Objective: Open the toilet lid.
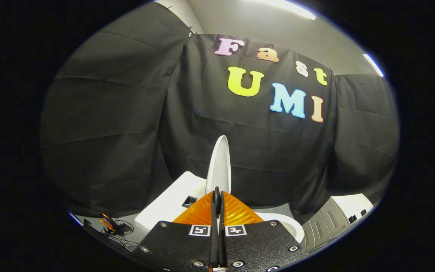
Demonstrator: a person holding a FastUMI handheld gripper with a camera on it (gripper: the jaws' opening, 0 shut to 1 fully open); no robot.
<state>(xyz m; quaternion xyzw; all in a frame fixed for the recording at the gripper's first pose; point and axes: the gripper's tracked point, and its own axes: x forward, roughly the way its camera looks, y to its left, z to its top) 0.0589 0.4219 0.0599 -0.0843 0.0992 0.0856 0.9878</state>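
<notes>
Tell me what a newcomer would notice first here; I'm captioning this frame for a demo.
The white lid stands upright, edge-on, just ahead of the gripper, whose fingers are closed together at its lower edge. Beside it sits the white tank, with the bowl rim curving on the other side, all before the black cloth wall.

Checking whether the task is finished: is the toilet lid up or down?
Up. The toilet lid stands upright, seen edge-on, above the bowl rim, just beyond the claw, whose fingers are closed together.

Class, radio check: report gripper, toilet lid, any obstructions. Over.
Gripper fingers closed together, pinching the lid's edge. Toilet lid raised, standing near upright beside the tank. Nothing seen blocking the lid. Over.
</notes>
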